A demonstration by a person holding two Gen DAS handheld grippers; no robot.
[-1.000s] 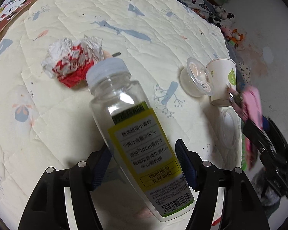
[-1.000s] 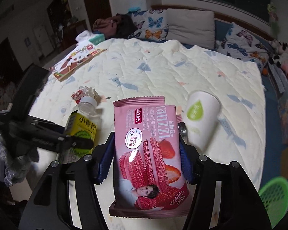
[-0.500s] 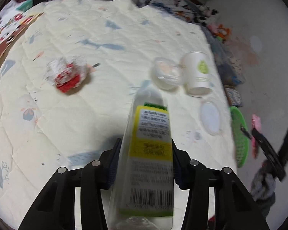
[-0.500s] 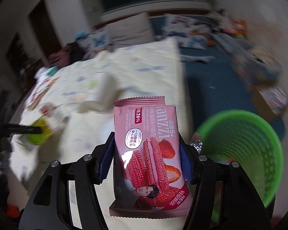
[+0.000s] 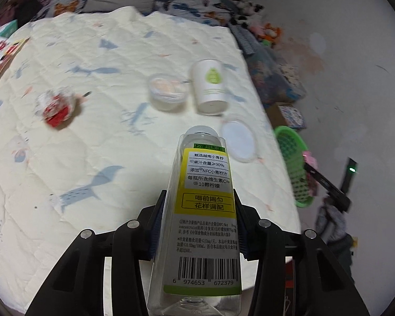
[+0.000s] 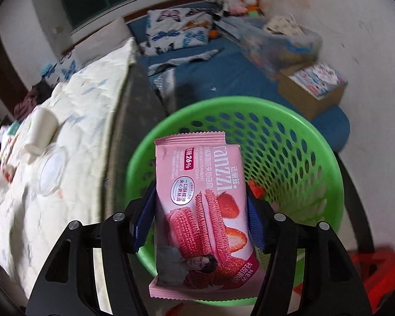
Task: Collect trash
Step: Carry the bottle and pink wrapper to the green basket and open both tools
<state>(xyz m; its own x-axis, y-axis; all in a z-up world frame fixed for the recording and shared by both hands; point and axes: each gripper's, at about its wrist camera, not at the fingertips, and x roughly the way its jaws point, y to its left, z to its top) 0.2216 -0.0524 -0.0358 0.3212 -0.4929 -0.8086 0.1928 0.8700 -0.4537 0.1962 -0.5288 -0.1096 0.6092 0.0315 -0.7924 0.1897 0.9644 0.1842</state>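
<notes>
Left wrist view: the left tool [image 5: 197, 220] is closed part way on a clear bottle [image 5: 202, 210], its blue pads pressing both sides of the label. The cap points to 12 o'clock, away from the camera. On the bed [image 5: 92, 137] more trash waits: a crumpled wrapper [image 5: 56, 105] at 10 o'clock, a small tub [image 5: 167, 92] and a paper cup [image 5: 210, 87] near 12 o'clock, and a flat lid [image 5: 238, 142] just beside the cap. The green basket [image 5: 293, 166] stands on the floor at 3 o'clock. I think this hand should keep its grip firm and carry the bottle to the basket.

Right wrist view: the right tool [image 6: 201, 216] holds a pink snack pack [image 6: 202, 210] between its pads, and its jaws are opening. The pack hangs over the basket [image 6: 297, 152], whose mouth fills the middle. In my judgement the release is good only if the pack is fully inside the rim, so open wide and do not pull back early; the near rim at 6 o'clock is the risk.
</notes>
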